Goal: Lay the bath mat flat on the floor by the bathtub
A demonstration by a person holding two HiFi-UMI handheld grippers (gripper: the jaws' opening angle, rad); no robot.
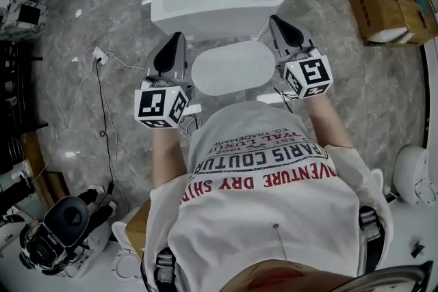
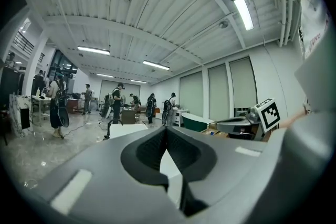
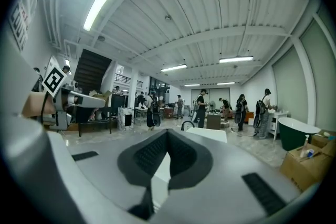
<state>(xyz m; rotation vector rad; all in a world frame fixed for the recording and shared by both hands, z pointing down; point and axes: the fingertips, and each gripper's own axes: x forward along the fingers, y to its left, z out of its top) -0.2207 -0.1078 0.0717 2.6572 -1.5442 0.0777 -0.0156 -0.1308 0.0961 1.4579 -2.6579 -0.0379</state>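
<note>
Mat [image 1: 233, 68] lies on the floor [image 1: 123, 24] just in front of the tub [image 1: 219, 27]. It is a pale oval with its long axis running along the tub's front wall. Looks spread out w/ no folds or curled rim showing; the near edge is partly hidden by the person's shirt [image 1: 267, 181].

Left gripper [image 1: 176, 41] and right gripper [image 1: 277, 22] hang above the floor, one at each end of the mat in the head view. Both point level toward the tub and neither touches the mat. Each gripper view shows the jaws pressed together w/ nothing between them, only the room beyond.

Handling, as a judgement:
- Soft, light and floppy. The dotted surface suggests short pile or knit, so it should sag and fold if lifted from one point.
- Not fragile; a firm pinch is fine.
- The underside can't be seen. It may be rubbery and drag on the stone floor, so lifting probably works better than sliding.
- Best hold is the thin rim at the two short ends, one gripper per end. That keeps it taut and lets it go down w/o creases.
- A pinch mid-mat would likely bunch it.

Placement looks about done; at most a small squaring-up to the tub remains.
</note>
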